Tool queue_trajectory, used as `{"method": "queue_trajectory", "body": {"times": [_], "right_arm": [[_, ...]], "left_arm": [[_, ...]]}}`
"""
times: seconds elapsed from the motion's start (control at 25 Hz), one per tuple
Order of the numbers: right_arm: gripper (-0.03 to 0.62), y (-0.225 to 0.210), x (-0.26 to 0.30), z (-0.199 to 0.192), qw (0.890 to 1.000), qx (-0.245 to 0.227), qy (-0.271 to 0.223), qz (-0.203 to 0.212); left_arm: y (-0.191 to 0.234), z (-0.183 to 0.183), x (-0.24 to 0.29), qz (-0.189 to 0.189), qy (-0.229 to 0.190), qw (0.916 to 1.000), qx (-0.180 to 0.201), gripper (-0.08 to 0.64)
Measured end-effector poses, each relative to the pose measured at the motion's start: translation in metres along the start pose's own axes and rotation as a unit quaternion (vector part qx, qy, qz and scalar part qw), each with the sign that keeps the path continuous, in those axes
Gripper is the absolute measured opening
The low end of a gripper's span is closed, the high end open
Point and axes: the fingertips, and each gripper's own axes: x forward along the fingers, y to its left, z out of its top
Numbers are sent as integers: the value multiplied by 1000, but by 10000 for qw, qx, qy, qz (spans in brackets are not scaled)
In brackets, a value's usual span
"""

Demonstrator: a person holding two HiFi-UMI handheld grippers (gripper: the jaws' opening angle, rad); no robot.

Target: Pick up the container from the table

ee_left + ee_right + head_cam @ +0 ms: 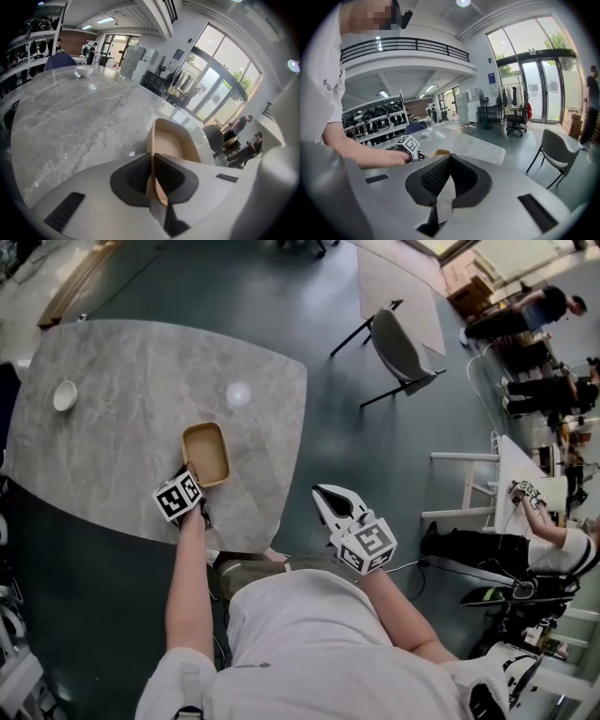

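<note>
Pinching the near wall of the tan container [206,451] with the left gripper [151,158] jaws. Holding the right gripper [323,493] right of the container, with closed, empty jaws.

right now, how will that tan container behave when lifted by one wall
Probably light: the container is thin-walled and empty. Held by the left gripper at one end, it may tilt. Its wall could flex.

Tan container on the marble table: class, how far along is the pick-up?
Done: the left gripper is at the tan container, jaws closed on its near wall. In hand: that grip. Left: the lift; the container appears to sit on the marble table. The right gripper is shut and empty, off the table.
</note>
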Motion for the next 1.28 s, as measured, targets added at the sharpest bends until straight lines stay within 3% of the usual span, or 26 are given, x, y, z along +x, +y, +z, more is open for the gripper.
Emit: {"method": "queue_trajectory", "body": {"times": [0.68, 1.28], "right_arm": [[11, 86, 30, 32, 9988, -62, -280, 388], [11, 114, 62, 82, 9947, -6, -670, 786]], "left_arm": [[22, 47, -109, -366, -547, 9953, 716, 21], [-3, 105, -209, -609, -1386, 9777, 1457, 21]]}}
